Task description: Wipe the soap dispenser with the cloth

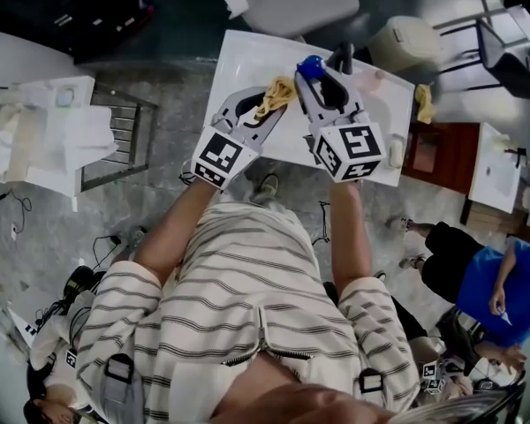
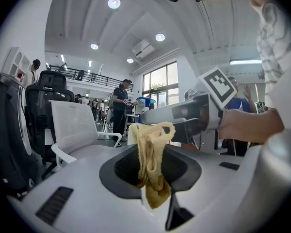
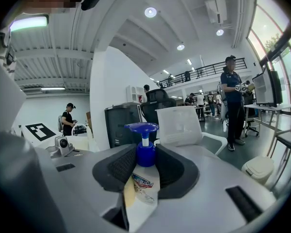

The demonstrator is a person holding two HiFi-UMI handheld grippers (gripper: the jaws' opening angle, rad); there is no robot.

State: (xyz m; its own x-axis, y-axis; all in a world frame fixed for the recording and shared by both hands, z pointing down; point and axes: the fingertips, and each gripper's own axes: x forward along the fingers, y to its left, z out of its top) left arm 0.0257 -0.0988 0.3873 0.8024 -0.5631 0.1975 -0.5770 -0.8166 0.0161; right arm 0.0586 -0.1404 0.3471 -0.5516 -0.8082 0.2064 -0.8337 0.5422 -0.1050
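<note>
- The white desk [image 1: 247, 64] lies under both my grippers. Only the head view shows it; the gripper views look out level across the room instead.
- A white chair [image 2: 77, 127] stands beyond the desk and shows in both gripper views.
- My forearms [image 1: 172, 228] reach forward from my body, and the two grippers converge at their tips, marker cubes turned up toward my head.
- My right gripper [image 3: 145, 166] is closed on the dispenser [image 3: 144, 154], pads pressing its white body, with the blue pump standing up between them. Its label shows only in the right gripper view.
- My left gripper [image 2: 153, 166] is pinched shut on the yellow cloth [image 2: 153, 149], which bunches above the pads and hangs below them.
- The left gripper view alone shows my right gripper's tip just behind the cloth's top.
- In the head view the cloth sits just beside the dispenser's pump; whether they touch I cannot tell.
</note>
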